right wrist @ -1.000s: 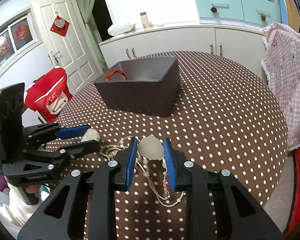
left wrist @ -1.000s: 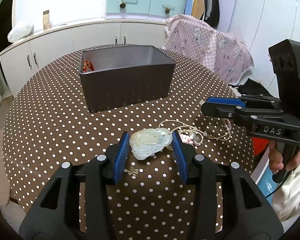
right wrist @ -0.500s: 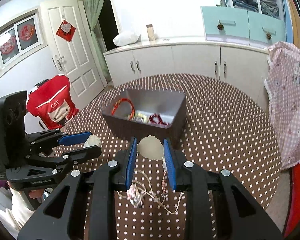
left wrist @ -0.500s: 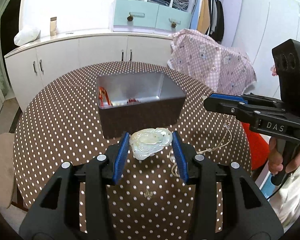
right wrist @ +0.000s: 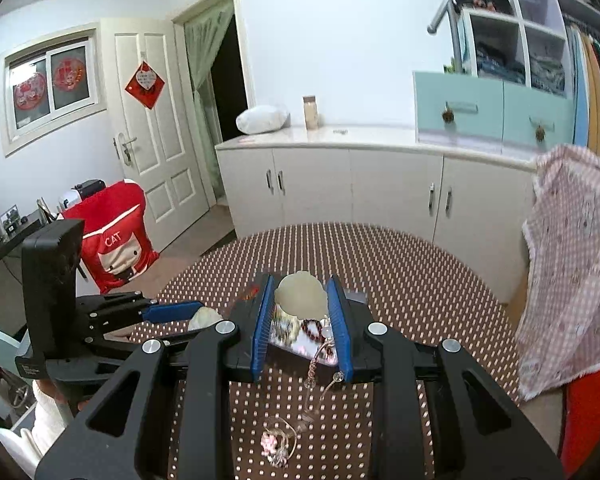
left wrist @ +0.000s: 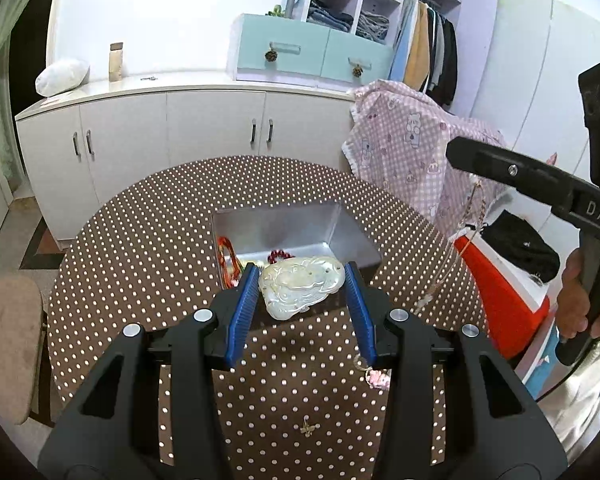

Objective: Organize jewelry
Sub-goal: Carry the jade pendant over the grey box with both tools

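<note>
My left gripper (left wrist: 301,276) is shut on a pale carved jade pendant (left wrist: 300,290), held above the near wall of the dark open box (left wrist: 292,228) on the dotted round table (left wrist: 140,240). The box holds a red bead bracelet (left wrist: 280,257) and an orange bangle (left wrist: 225,254). My right gripper (right wrist: 300,286) is shut on a pale round pendant (right wrist: 300,298); its beaded cord (right wrist: 314,368) hangs down to a pink charm (right wrist: 270,442) on the table. In each view the other gripper shows at the side: the right (left wrist: 460,156), the left (right wrist: 196,316).
A small metal charm (left wrist: 310,426) lies on the cloth near me. A pink checked cloth (left wrist: 412,152) drapes a chair at the table's right. White cabinets (left wrist: 180,132) stand behind, a red-covered chair (right wrist: 116,240) to the left, a brown stool (left wrist: 12,344) beside the table.
Both grippers have risen with their pendants. The cord has lifted off the table and now hangs from the right gripper. The box's inside has come into view.
</note>
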{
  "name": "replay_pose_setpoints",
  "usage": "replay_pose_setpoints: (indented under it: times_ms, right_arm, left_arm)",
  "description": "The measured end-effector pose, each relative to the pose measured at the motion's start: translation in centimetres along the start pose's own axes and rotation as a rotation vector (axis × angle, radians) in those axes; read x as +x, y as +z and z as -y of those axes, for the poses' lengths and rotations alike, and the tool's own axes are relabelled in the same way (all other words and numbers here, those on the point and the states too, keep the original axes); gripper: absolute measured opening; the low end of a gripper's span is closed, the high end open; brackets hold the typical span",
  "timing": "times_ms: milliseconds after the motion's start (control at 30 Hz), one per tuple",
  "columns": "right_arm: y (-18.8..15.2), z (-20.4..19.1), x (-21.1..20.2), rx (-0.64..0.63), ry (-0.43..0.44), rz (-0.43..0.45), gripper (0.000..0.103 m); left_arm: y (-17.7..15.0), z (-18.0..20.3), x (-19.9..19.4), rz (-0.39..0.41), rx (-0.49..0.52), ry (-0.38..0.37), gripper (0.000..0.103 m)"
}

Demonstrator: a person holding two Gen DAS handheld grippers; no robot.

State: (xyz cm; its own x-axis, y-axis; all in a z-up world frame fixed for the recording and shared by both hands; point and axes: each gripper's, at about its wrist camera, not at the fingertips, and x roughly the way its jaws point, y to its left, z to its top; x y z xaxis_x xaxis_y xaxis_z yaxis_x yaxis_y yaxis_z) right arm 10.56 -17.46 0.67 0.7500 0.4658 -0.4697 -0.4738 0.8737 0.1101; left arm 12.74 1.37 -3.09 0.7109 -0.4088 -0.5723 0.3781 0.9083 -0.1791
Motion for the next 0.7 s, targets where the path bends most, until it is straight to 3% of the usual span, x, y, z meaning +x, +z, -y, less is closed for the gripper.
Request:
replay_pose_setpoints:
  times_ms: [333, 700]
  right_arm:
    - [4.2, 0.3, -1.2, -0.019, 0.018, 0.034, 0.025]
    - [9.3, -0.3, -3.0, -0.066, -0.030, 0.079, 0.025]
  left_arm:
    - [3.3, 0.4, -1.6, 0.026, 0.015, -0.005, 0.043]
    - [6.3, 0.0, -3.2, 0.063, 0.015, -0.016, 0.043]
